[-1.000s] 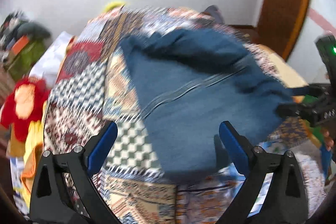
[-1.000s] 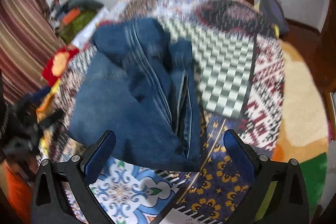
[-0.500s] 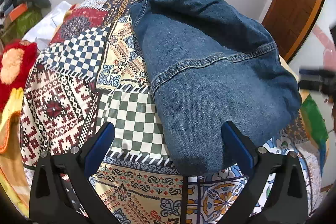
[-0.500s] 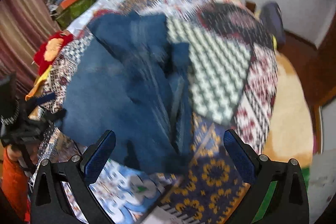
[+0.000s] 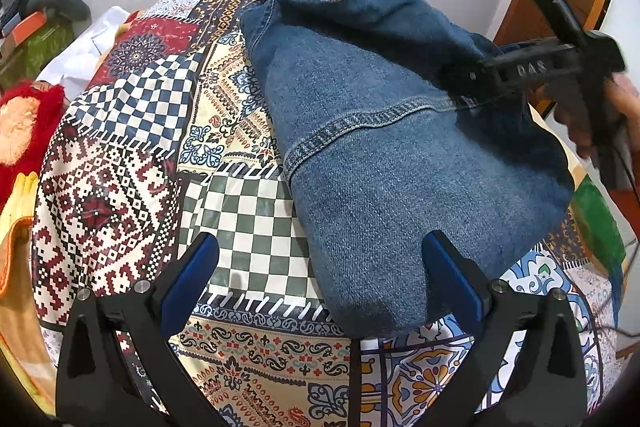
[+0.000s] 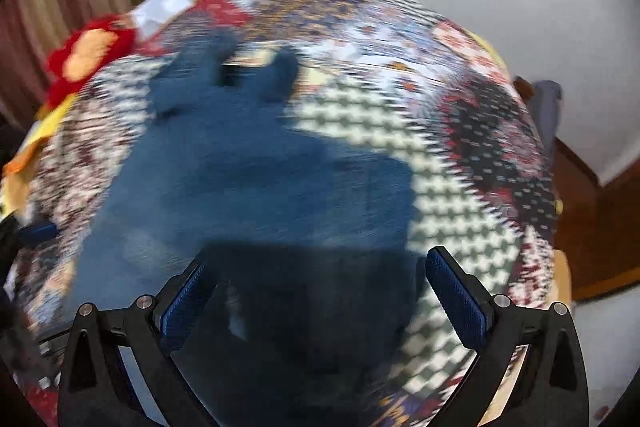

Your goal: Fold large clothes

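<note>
The denim garment (image 5: pixel 400 155) lay folded across the middle of the frame on the patchwork bedspread (image 5: pixel 132 163). My left tool (image 5: pixel 320 267) and right tool (image 6: pixel 316 287) both gaped apart, empty. I judged the fold nearly finished; next came pressing it flat.

My blue-padded black left gripper (image 5: pixel 320 275) frames a dark blue denim garment (image 5: pixel 400 163). Beneath lies a patchwork bedspread (image 5: pixel 120 179) of checks and red motifs.
</note>
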`<state>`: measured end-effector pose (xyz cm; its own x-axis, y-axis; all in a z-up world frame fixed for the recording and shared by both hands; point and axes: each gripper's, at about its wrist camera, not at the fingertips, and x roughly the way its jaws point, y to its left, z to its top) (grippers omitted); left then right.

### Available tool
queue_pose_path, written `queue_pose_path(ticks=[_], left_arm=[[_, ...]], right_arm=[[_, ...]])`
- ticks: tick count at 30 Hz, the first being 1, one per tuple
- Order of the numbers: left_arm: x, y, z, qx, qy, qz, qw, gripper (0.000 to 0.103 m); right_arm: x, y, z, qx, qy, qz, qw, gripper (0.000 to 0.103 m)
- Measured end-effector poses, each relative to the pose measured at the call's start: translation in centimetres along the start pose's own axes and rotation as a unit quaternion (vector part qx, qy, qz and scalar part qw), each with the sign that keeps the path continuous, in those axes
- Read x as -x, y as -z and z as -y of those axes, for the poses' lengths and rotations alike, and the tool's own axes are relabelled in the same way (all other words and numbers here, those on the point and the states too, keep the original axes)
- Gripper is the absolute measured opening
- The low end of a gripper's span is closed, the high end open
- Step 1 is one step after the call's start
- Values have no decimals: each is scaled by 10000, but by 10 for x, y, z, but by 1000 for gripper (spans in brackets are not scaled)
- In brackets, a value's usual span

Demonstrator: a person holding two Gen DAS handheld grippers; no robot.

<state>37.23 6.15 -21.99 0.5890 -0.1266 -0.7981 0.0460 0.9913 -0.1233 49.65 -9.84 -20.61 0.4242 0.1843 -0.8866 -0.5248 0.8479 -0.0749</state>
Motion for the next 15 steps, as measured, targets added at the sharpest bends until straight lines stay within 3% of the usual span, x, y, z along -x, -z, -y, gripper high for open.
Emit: queue_pose_path(ticks=[1, 3, 9, 15], left_arm=[[-2, -1, -1, -5, -1, -6, 10000, 103], [-3, 0, 0, -11, 2, -16, 10000, 103], [-3, 1, 1, -12, -40, -46, 10000, 103], [1, -3, 4, -62, -166, -109, 9998, 103]], right_arm=[[-4, 1, 15, -226, -295, -68, 9993, 102], [-6, 4, 34, -597, -485, -122, 9970, 102], [6, 28, 84, -1294, -522, 43, 9902, 102], [28, 46, 92, -1580, -464, 114, 9863, 102]])
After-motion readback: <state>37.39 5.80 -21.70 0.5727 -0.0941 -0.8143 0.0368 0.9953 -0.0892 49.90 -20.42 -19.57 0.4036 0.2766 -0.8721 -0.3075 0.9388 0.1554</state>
